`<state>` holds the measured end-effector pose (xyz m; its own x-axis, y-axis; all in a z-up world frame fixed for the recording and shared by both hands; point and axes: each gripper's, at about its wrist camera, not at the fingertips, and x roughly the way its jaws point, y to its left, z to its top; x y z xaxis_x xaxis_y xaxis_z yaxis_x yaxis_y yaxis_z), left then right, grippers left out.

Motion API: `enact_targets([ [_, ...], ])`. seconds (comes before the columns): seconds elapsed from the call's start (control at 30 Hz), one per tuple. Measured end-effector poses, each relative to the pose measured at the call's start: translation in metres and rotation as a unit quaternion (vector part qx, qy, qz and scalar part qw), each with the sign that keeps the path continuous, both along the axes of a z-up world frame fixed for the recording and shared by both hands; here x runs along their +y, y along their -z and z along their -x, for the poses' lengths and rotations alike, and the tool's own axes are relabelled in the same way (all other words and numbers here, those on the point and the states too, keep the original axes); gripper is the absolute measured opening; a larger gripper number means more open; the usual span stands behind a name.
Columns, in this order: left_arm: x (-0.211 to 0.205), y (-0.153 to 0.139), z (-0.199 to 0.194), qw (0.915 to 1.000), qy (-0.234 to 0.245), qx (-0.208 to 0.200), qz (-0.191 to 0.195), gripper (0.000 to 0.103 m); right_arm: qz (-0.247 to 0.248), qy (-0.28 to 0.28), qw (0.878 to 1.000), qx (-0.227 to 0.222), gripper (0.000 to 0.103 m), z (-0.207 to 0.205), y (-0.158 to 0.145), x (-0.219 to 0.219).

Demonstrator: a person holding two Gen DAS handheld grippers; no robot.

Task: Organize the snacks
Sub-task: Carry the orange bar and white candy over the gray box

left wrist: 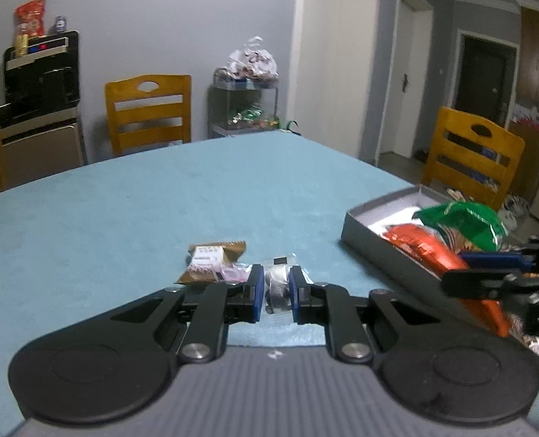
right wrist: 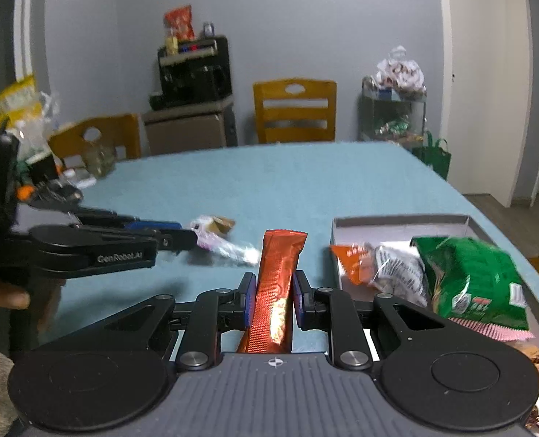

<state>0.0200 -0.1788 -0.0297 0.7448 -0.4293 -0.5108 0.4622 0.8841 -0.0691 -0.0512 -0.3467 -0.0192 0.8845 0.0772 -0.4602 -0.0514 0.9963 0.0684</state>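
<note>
left gripper (left wrist: pixel 275 291) closed on clear-wrapped snack (left wrist: pixel 277 284), possibly a roll | right gripper (right wrist: pixel 272 300) clamped on orange stick pack (right wrist: pixel 275 284) | right view only: grey box (right wrist: pixel 397 220) interior, green bag (right wrist: pixel 473 284) right of jaws

Room with grey-blue walls (left wrist: pixel 167 11). A table (left wrist: pixel 182 189) under a light blue cloth fills the foreground. Wooden chairs (left wrist: pixel 148 113) stand along its far and right sides. Against the back wall: a black appliance (left wrist: pixel 40 76) on a cabinet, possibly a water dispenser, and a metal rack (left wrist: pixel 244 109). White doors (left wrist: pixel 411 73) at right.
</note>
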Motion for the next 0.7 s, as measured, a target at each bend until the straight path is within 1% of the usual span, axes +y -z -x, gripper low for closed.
enact_targets([
  [0.1, 0.004, -0.006, 0.007, 0.9998, -0.017, -0.006, 0.007, 0.011, 0.003, -0.001, 1.000, -0.024, 0.023, 0.009, -0.009, -0.004],
  [0.2, 0.007, -0.013, 0.017, 0.9996, -0.019, -0.015, 0.017, 0.011, -0.003, -0.002, 0.999, -0.038, 0.023, 0.015, -0.014, -0.011],
  [0.4, 0.009, -0.027, 0.040, 0.9991, -0.021, -0.034, 0.015, 0.011, -0.013, -0.007, 0.999, -0.046, 0.023, 0.023, -0.018, -0.024],
  [0.5, 0.007, -0.032, 0.050, 0.9990, -0.016, -0.039, 0.014, 0.011, -0.014, -0.009, 0.999, -0.049, 0.023, 0.028, -0.019, -0.029],
  [0.7, -0.002, -0.037, 0.058, 0.9991, -0.006, -0.040, 0.010, 0.011, -0.024, -0.007, 0.998, -0.062, 0.023, 0.039, -0.025, -0.040],
])
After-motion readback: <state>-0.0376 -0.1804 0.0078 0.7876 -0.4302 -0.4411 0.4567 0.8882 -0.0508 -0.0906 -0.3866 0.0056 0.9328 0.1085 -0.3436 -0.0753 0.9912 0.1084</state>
